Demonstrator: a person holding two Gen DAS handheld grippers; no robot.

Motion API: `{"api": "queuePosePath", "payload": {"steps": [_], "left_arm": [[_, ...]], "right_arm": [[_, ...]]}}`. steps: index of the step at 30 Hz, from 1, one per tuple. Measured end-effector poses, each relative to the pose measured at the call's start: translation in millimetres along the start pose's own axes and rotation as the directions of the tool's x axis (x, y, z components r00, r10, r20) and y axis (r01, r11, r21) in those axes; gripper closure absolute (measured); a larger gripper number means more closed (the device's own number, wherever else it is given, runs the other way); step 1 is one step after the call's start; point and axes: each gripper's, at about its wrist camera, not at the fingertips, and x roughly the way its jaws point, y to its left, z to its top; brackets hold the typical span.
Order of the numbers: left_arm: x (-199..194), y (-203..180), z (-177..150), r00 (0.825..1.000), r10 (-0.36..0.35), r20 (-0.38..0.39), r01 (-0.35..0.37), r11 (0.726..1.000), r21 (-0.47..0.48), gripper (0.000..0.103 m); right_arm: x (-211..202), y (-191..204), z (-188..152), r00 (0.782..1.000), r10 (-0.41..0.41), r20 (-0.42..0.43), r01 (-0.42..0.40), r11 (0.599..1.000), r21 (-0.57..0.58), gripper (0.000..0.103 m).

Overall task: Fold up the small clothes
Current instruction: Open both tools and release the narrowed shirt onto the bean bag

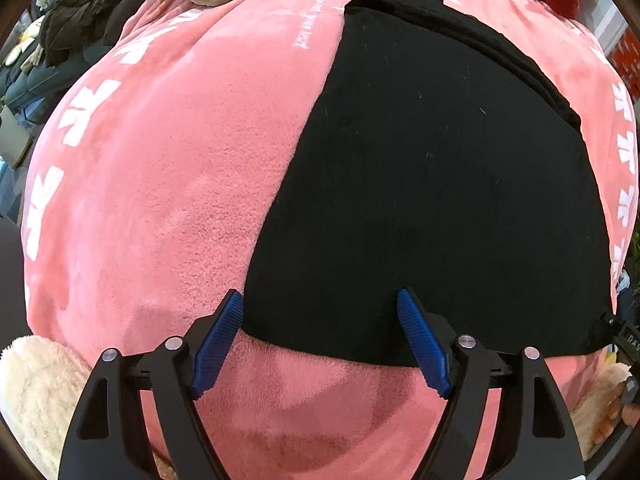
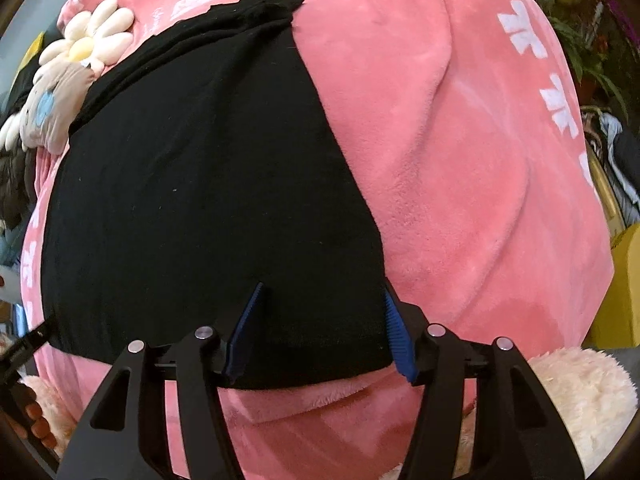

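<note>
Bright, even, soft-shadowed light; sharp centres, with heavy fisheye bending and dark corners.

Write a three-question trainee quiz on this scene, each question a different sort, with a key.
1. True or false: the black garment lies on a pink blanket.
2. Multiple choice: the left tool is A) shut on the cloth, B) open over the garment's near left corner, C) out of view.
3. Fill in: the flower-shaped plush sits near the garment's ____ edge.

Key: 1 true; 2 B; 3 far.
</note>
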Motion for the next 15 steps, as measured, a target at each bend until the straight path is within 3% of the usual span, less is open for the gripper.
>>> {"api": "queuePosePath", "payload": {"steps": [7, 10, 12, 14, 15], "left_arm": [[8.1, 14.5, 4.6, 0.996, -0.092, -0.006, 0.091, 0.99, -0.104, 0.014], [6.9, 21.2, 8.5, 0.991, -0.132, 0.022, 0.134, 0.984, -0.121, 0.015], [3.8, 24.3, 8.9, 0.987, -0.156, 0.043, 0.161, 0.98, -0.119, 0.025], [1.0, 26.9, 7.9, 0.987, -0.154, 0.054, 0.159, 0.981, -0.112, 0.048], [-0.1, 30.1, 8.2, 0.987, -0.154, 0.053, 0.159, 0.981, -0.112, 0.051]], "right_arm": [[3.6, 2.4, 1.6, 1.0, 0.019, -0.005, -0.019, 1.0, 0.025, 0.043], [3.4, 3.3, 1.5, 1.0, 0.015, -0.002, -0.015, 1.0, 0.022, 0.043], [3.7, 2.7, 1.7, 1.0, 0.022, -0.002, -0.022, 1.0, 0.022, 0.043], [1.1, 0.9, 0.7, 0.999, 0.033, 0.001, -0.033, 0.999, 0.022, 0.048], [0.4, 0.2, 0.7, 0.999, 0.036, 0.001, -0.036, 0.999, 0.02, 0.049]]}}
